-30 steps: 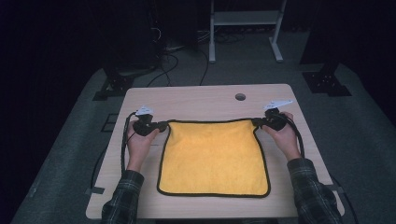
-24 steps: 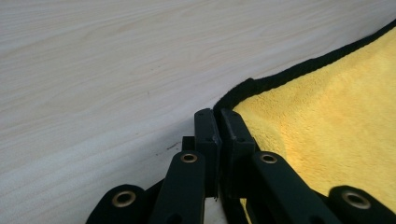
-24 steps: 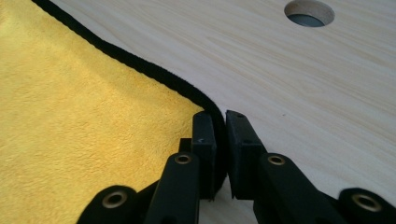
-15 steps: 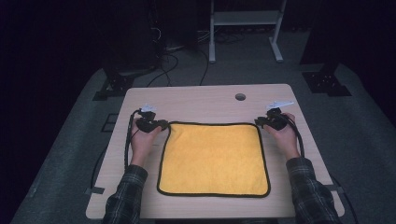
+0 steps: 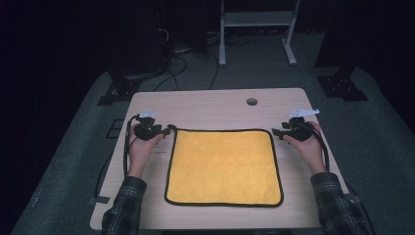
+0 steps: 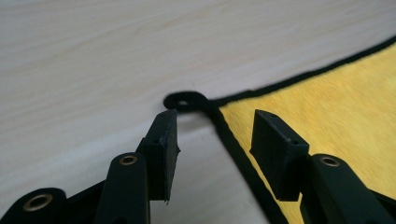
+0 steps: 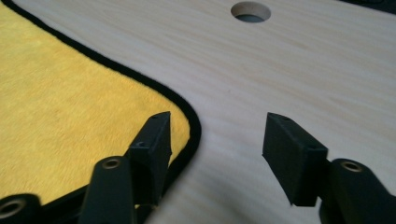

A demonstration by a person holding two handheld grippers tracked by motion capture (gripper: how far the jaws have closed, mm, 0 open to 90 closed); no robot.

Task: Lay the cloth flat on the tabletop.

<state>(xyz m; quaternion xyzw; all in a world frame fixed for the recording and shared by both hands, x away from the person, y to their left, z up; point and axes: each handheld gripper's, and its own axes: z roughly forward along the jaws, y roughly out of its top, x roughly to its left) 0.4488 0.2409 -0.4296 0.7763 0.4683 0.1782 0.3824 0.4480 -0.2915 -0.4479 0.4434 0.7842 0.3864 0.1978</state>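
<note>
— On the worktop [image 5: 215, 105], squarely between your hands, the yellow cloth [image 5: 222, 166] lies flat, its black border running round all four sides.

— And my jaws?

— Both sets released, and they have just been opening. Your left gripper [image 5: 169, 129] stands at the cloth's ten o'clock corner, jaws apart with the black edging and the small hanging loop [image 6: 183, 101] just ahead of them, pressing on nothing. Your right gripper [image 5: 276, 132] is at the two o'clock corner; its jaws straddle the rounded hem, one over the yellow pile, one over bare wood, neither gripping.

— How will it handle?

— I'd judge it soft, light and limp: it will sag and fold wherever you lift it, and the pile may slip a little. Take it by the stitched border at the corners, where it is firmest.

— Anything you can't make out?

— Whether the lower jaw tips touch the cloth. Your own hands cover the gripper bodies from above, and the room beyond the cable hole [image 5: 252, 102] is too dark to read.
</note>
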